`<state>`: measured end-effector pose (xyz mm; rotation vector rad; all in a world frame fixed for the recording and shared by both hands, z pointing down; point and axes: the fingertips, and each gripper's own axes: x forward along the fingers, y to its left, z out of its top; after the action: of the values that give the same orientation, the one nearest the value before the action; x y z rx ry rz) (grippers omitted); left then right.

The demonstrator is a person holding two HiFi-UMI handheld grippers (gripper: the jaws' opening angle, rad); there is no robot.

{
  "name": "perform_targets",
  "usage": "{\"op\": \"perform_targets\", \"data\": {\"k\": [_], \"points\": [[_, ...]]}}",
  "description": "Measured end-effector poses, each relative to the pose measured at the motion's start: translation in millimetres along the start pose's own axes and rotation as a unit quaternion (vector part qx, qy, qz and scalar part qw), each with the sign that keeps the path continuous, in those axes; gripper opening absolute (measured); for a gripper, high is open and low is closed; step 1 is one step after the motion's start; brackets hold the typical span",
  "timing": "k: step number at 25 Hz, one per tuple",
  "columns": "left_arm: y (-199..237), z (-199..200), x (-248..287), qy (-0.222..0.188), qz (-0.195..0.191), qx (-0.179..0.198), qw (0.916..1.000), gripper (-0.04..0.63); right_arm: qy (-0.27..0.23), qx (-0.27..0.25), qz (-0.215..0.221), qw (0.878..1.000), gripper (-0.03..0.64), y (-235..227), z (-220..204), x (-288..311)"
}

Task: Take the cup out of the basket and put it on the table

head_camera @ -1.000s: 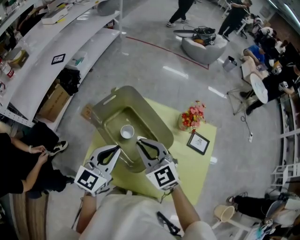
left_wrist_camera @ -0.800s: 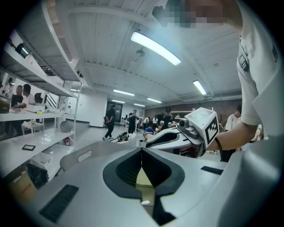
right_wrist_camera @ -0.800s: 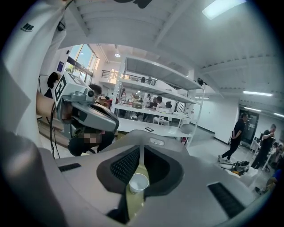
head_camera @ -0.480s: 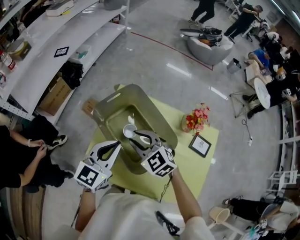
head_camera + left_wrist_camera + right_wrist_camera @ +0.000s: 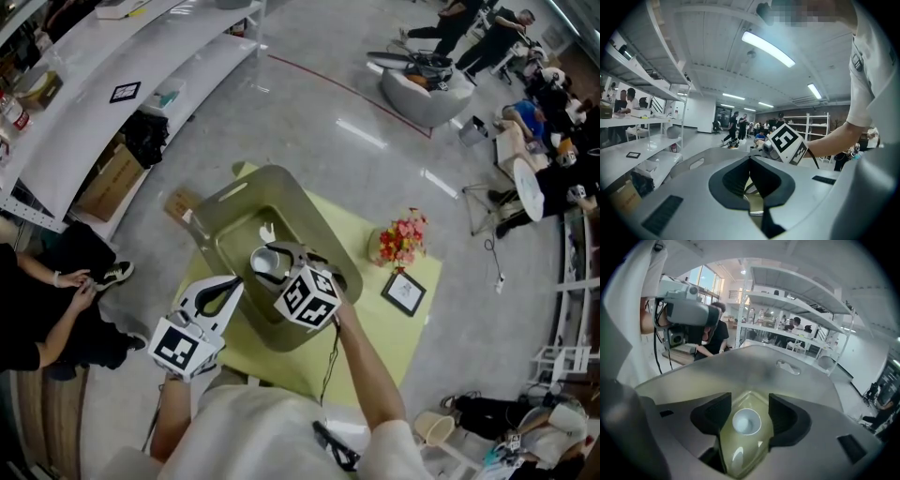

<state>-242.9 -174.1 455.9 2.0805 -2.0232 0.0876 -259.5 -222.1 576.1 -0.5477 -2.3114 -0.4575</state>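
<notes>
Head view: olive-grey basket stands on the table, which is covered by a yellow-green cloth. The white cup is upright on the basket floor, mouth up. The right gripper reaches down into the basket, tilted steeply, with its fingers set either side of the cup. The left gripper is held low at the near-left edge of the basket, outside it and clear of the cup. A bunch of flowers and a small picture frame stand on the cloth to the right of the basket, well apart from it.

Left gripper view: the left gripper has its fingers closed tip to tip, nothing held. Beyond them are the basket rim with its handle slot and the marker cube of the right gripper, at the end of the person's bare forearm.

Right gripper view: the right gripper has its jaws parted moderately; they have just been opening. The cup sits between them, seen from above, with a gap to each pad and no contact. The cup rests on the basket floor.
</notes>
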Motion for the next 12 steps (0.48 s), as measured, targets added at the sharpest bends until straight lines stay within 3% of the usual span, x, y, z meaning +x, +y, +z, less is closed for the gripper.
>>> {"op": "perform_targets", "data": {"k": [6,12], "points": [[6.7,-0.5,3.2,0.0,-0.001,0.002,1.0,0.009,0.058,-0.012,0.05,0.997,0.323,5.1,-28.4,35.7],[9.8,-5.0,6.8,0.007,-0.002,0.0,1.0,0.009,0.08,-0.006,0.072,0.994,0.359,6.3,-42.7,53.5]]}}
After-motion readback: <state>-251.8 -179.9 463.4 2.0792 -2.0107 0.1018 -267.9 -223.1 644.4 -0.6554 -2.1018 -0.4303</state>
